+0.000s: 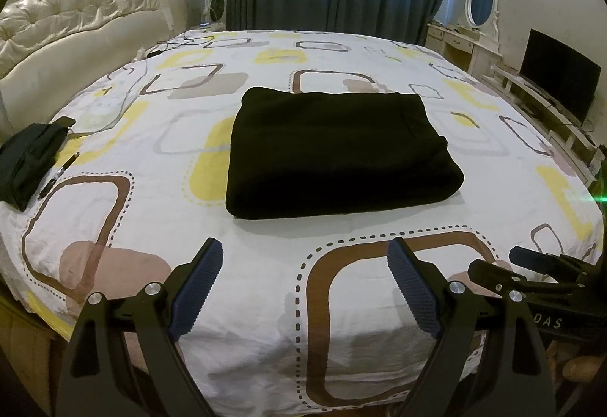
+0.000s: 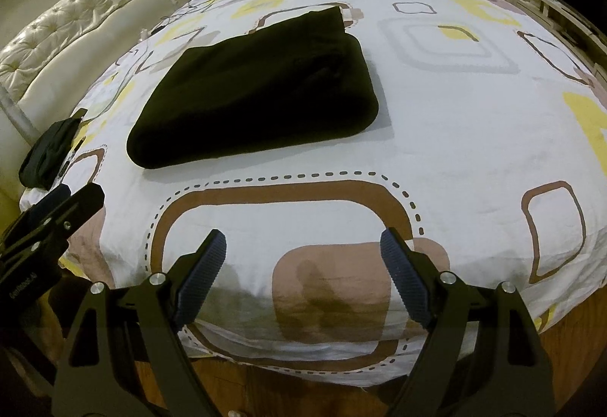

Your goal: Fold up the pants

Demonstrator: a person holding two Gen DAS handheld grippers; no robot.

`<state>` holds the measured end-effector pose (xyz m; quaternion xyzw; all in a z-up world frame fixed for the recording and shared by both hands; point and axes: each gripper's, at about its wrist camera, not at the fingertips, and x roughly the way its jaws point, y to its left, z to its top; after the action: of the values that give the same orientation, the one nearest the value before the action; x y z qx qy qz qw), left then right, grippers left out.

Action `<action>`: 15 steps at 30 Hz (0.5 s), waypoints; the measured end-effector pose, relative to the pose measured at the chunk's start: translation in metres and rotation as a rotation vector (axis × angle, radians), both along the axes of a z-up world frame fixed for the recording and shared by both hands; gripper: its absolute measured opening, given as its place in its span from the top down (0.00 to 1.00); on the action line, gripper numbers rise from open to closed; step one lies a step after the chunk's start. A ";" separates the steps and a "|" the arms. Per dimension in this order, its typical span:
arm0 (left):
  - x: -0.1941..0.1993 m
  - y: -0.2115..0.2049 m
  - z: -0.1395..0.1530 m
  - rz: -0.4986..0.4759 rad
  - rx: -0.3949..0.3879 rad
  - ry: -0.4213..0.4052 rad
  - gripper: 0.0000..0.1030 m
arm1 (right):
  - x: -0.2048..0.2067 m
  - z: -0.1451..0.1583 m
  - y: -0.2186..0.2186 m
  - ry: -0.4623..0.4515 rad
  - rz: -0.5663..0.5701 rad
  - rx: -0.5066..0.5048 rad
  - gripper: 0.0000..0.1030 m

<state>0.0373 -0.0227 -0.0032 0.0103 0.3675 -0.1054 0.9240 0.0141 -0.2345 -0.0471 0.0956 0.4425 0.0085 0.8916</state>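
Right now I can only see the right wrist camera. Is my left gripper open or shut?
Observer: Open. The left gripper has nothing between its fingers, and it faces the folded pants.
Operator: What's the dark thing cut off in my top right corner?
Observer: A TV, with its screen dark.
Operator: Is anything beside the black bag?
Observer: Yes, a pen lies right next to the bag.
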 end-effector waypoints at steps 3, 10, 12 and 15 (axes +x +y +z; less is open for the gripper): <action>0.000 0.001 0.001 -0.004 -0.008 0.003 0.15 | -0.001 0.000 0.001 0.001 0.000 0.000 0.19; -0.001 0.001 0.003 -0.007 -0.029 0.007 0.15 | -0.001 0.000 0.002 0.002 0.002 0.002 0.19; -0.002 0.001 0.003 -0.008 -0.025 0.005 0.15 | -0.001 0.000 0.002 0.001 0.003 0.002 0.19; -0.002 -0.001 0.003 -0.013 -0.020 0.009 0.15 | -0.002 0.001 0.002 -0.002 0.005 0.001 0.18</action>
<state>0.0357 -0.0234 -0.0002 0.0030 0.3707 -0.1150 0.9216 0.0124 -0.2321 -0.0456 0.0953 0.4419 0.0110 0.8919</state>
